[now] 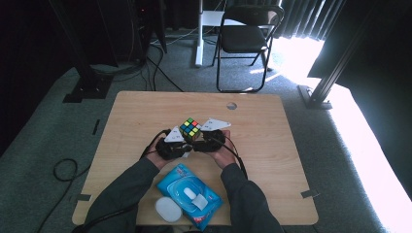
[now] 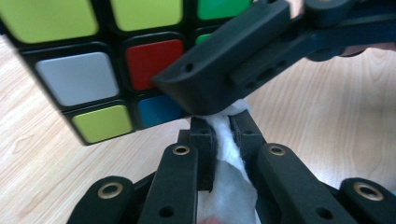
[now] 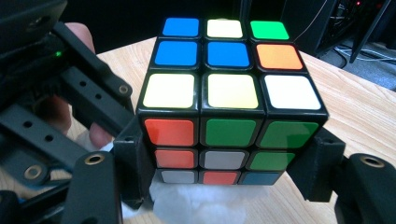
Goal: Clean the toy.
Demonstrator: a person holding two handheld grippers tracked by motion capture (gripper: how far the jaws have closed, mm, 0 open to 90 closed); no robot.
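Evidently, cube: the puzzle cube sits mid-frame in the right gripper view, raised off the counter; stiff plastic, glossy coloured tiles, black edges, light, likely slippery on its faces.
Hold: right hand-held gripper clamps the cube's lower layer from both sides; flat opposite faces look the safest purchase.
Wipe: a white wet wipe, soft and limp, is pinched in the left hand-held gripper, jaws nearly together, just below the cube.
Counter: pale wood grain, matte.
Pack: blue wipes pack, crinkly film, lower centre of the high view.

Left gripper fingers pinched, right gripper clamped.
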